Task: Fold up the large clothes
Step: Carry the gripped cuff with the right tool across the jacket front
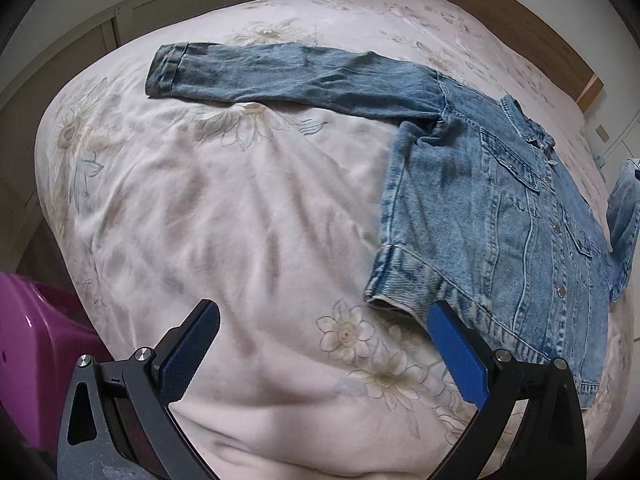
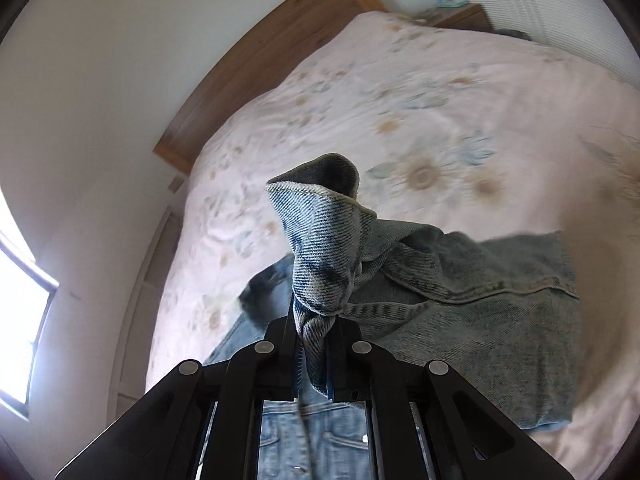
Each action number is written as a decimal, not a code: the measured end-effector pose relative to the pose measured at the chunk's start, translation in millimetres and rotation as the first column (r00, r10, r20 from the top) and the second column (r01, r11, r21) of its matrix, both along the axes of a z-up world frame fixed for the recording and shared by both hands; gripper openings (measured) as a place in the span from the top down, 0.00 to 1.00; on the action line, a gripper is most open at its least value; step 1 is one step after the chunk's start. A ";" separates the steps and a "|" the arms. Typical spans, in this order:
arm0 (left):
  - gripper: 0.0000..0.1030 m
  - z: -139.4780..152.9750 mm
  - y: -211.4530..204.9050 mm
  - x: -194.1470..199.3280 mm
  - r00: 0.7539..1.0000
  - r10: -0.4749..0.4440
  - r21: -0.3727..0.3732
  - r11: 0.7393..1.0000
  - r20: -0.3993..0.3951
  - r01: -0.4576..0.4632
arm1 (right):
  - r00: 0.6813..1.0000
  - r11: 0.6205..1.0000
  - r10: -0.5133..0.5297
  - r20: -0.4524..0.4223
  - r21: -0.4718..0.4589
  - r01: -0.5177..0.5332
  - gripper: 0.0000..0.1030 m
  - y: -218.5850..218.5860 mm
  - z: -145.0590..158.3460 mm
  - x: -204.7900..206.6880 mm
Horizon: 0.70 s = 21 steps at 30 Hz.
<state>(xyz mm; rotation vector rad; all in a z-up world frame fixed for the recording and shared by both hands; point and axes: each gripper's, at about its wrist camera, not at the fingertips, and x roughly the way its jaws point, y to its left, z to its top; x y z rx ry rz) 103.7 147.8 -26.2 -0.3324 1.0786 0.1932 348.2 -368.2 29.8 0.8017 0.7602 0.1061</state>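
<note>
Your right wrist view blurs the bedspread point(image 2: 420, 92) and bedside table point(image 2: 460, 16); the denim jacket point(image 1: 520, 208) runs off the left view's right edge.

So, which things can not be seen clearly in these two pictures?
- Left wrist view: the right side of the denim jacket and its second sleeve are cut off by the picture's edge.
- Left wrist view: the purple object is cut off at the left edge; I cannot identify it.
- Right wrist view: the bedspread is blurred.
- Right wrist view: the right gripper hides the pinched cloth's end.
</note>
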 end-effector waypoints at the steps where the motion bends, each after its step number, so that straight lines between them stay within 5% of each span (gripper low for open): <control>1: 0.01 -1.2 4.8 -1.2 1.000 0.007 -0.004 1.000 -0.003 -0.007 | 1.000 1.000 0.017 0.006 0.005 -0.017 0.92 10.7 -0.4 3.6; 9: 0.01 -7.7 30.5 -9.6 0.999 0.036 -0.005 0.999 -0.026 -0.036 | 0.988 0.987 0.152 0.038 0.051 -0.154 0.92 105.8 -17.0 30.9; 15: 0.01 -13.4 35.1 -8.6 0.998 0.038 0.003 0.999 -0.043 -0.038 | 0.977 0.975 0.209 -0.041 0.082 -0.205 0.92 162.8 -63.2 50.8; 21: 0.01 -21.0 36.4 -3.3 0.997 0.035 0.000 0.999 -0.064 -0.035 | 0.959 0.964 0.266 -0.103 0.014 -0.266 0.91 196.0 -91.2 58.5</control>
